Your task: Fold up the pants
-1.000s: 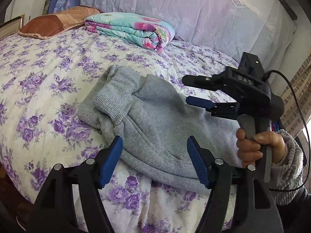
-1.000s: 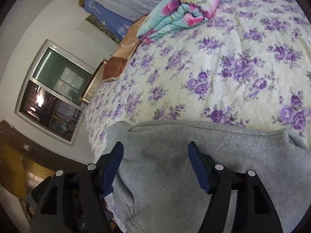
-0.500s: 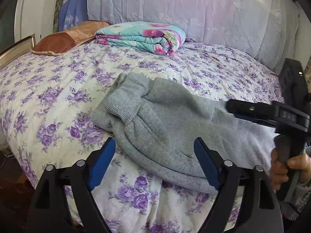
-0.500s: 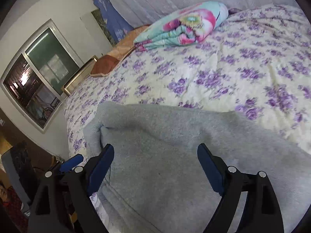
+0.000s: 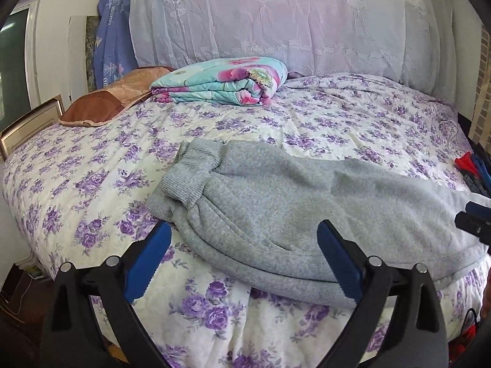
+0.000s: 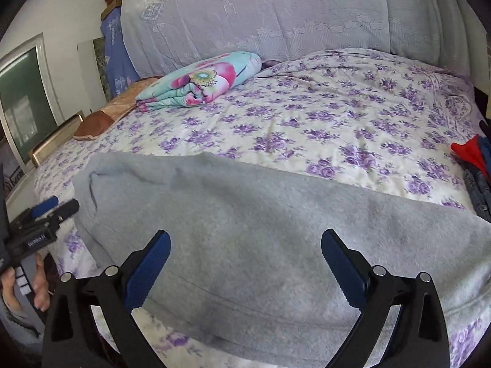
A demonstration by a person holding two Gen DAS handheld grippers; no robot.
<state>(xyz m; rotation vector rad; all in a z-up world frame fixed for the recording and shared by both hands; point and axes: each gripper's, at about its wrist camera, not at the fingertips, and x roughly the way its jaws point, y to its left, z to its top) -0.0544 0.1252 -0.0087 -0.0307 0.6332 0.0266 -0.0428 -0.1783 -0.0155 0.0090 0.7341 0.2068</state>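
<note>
**Pants lie flat, both grippers let go**

While the big bed (image 5: 92, 190) with its purple flowers fills most of both views, the gray pants (image 5: 291, 202) lie across its near side, close to the front edge. They look folded over already — the ribbed cuffs (image 5: 187, 174) sit stacked at the left end, and the wide part runs off to the right. I think they lie near the edge so the person can reach them without leaning far.

Far back, by the lace-covered headboard (image 5: 276, 24), sits a folded quilt (image 5: 221, 82) with pink flowers, and a brown pillow (image 5: 104, 104) lies beside it. Both are well apart from the pants. Between them and the pants is lots of bare sheet — good room for another fold, or for sliding the pants farther in.

At the right edge of the bed is a small heap of red and blue clothes (image 6: 472, 165). It is near the wide end of the pants, so that side has less room.

The left gripper (image 5: 242, 254) hangs over the near edge of the pants. Its blue jaws are opening, with cloth below them but nothing pinched. The right gripper (image 6: 245, 260) hangs over the middle of the pants. Its jaws are opening too and hold nothing.

My guess is that the next grab will be at one end of the pants.
</note>
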